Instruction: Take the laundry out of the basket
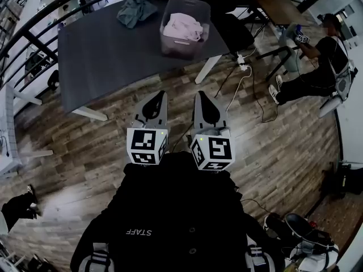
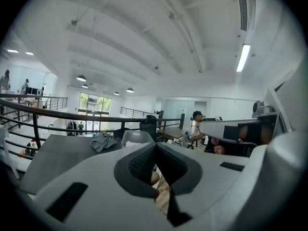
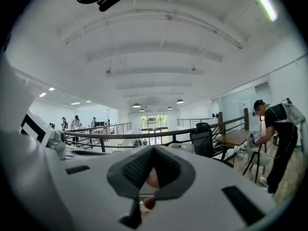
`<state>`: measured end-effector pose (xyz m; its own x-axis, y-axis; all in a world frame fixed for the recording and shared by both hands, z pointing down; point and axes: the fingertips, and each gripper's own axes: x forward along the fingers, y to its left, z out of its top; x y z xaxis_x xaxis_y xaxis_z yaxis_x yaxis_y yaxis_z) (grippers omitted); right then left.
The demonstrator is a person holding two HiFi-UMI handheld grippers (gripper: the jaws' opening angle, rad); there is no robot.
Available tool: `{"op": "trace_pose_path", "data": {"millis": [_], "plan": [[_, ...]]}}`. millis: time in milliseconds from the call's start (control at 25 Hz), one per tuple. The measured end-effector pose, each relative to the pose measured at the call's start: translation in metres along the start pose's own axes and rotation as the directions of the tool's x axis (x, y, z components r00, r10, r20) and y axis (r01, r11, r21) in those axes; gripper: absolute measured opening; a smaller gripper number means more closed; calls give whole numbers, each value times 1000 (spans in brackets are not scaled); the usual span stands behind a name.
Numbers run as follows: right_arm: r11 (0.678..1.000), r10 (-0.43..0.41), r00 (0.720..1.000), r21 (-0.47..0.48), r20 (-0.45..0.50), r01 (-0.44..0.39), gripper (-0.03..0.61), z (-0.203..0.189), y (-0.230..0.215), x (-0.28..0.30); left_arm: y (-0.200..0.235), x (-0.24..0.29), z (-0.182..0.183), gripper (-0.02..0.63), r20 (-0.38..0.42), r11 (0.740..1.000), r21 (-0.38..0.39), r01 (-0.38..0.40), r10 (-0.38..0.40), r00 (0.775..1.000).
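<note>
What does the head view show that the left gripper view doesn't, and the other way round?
Only the head view: the white cable on the floor and the wearer's black top. Only the left gripper view: the ceiling and the strip light. Both: the table, the basket on it, and the garment lying beside the basket.

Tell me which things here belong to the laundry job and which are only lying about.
For the job: basket, pale laundry inside it, grey-green cloth on the table, left claw and right claw, both shut.

Lying about: power strip on the floor, black chair.
</note>
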<state>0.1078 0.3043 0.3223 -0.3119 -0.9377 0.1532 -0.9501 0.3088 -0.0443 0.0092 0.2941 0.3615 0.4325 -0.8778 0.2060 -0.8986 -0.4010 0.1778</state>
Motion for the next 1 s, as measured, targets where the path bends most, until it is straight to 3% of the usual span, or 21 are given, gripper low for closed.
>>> {"op": "trace_pose_path", "data": {"millis": [600, 1000], "plan": [[998, -61, 994, 10, -90, 62, 15, -36, 35, 30, 65, -19, -41, 2, -74, 1000, 4, -12, 12, 997], [997, -70, 991, 7, -112, 71, 15, -48, 65, 46, 100, -29, -58, 2, -102, 998, -57, 7, -13, 995]]}}
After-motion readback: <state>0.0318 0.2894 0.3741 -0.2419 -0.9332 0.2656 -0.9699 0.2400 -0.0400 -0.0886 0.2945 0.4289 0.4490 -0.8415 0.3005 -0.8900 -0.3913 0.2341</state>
